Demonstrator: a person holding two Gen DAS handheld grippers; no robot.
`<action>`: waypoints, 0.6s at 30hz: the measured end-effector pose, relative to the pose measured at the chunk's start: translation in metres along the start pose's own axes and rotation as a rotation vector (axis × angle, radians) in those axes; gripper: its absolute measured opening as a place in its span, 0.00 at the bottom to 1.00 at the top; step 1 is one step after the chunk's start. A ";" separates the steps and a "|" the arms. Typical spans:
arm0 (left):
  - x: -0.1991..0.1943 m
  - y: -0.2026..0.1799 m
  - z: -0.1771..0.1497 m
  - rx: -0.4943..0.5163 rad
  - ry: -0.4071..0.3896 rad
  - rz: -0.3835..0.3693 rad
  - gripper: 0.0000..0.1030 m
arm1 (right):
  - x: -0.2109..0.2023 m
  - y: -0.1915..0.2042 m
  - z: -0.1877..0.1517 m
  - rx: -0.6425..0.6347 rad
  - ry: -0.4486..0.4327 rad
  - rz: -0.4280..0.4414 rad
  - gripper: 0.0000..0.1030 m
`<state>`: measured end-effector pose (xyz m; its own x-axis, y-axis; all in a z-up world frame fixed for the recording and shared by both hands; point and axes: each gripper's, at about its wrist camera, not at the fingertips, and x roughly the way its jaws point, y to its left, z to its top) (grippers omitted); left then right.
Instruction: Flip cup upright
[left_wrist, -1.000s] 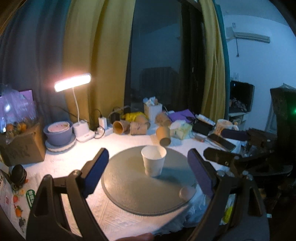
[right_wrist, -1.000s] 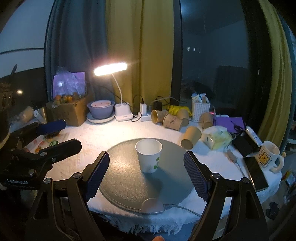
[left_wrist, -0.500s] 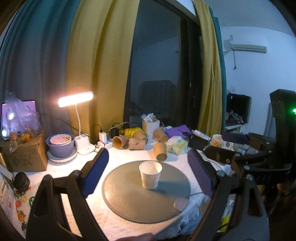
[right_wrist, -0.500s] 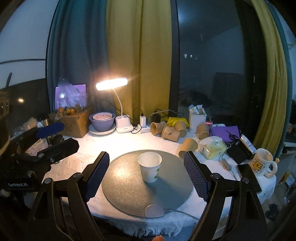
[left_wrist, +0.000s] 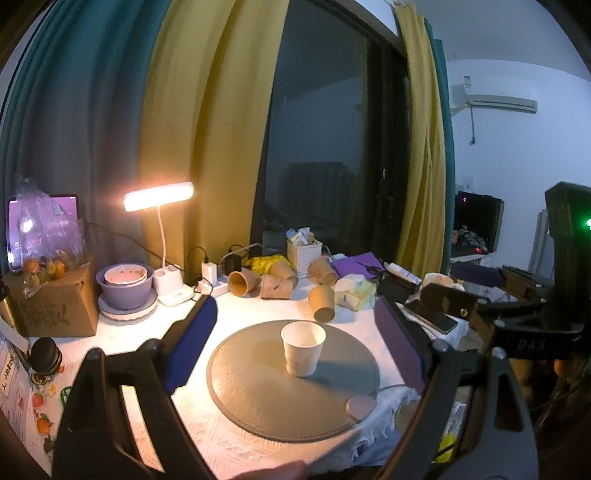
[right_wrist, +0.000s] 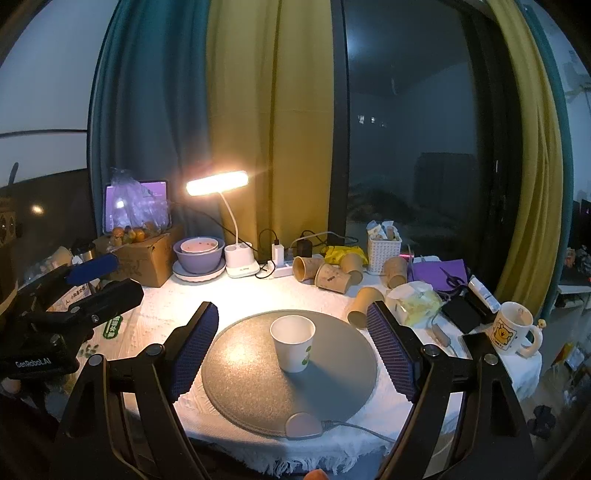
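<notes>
A white paper cup (left_wrist: 303, 349) stands upright, mouth up, near the middle of a round grey mat (left_wrist: 258, 387); it also shows in the right wrist view (right_wrist: 292, 343) on the mat (right_wrist: 251, 384). My left gripper (left_wrist: 295, 347) is open and empty, held back from the cup and above the table's front edge. My right gripper (right_wrist: 291, 350) is open and empty, also back from the cup. Each gripper shows in the other's view, the right one (left_wrist: 480, 314) at the right, the left one (right_wrist: 85, 291) at the left.
Several brown paper cups (right_wrist: 332, 277) lie behind the mat. A lit desk lamp (right_wrist: 236, 240), a purple bowl (right_wrist: 199, 253), a cardboard box (right_wrist: 144, 258), a white basket (right_wrist: 384, 251), a tissue pack (right_wrist: 413, 306), phones and a mug (right_wrist: 511, 328) crowd the back and right.
Both grippers have drawn back and risen from the cup, which now looks smaller and farther away. The cup has stayed upright on the mat.
</notes>
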<state>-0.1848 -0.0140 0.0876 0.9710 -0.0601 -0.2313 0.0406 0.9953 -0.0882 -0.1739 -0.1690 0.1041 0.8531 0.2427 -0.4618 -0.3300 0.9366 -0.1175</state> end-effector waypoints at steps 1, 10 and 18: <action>0.000 -0.001 0.000 0.001 0.003 -0.002 0.85 | 0.001 0.000 0.000 0.000 0.003 0.000 0.82; 0.001 -0.003 -0.001 0.001 0.007 -0.004 0.85 | 0.000 -0.001 0.000 0.003 0.006 0.001 0.82; 0.001 -0.002 -0.001 0.002 0.008 -0.005 0.85 | 0.001 0.000 0.000 0.003 0.007 -0.001 0.82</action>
<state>-0.1839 -0.0164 0.0864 0.9689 -0.0655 -0.2386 0.0456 0.9951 -0.0879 -0.1731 -0.1691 0.1038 0.8507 0.2401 -0.4675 -0.3282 0.9375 -0.1157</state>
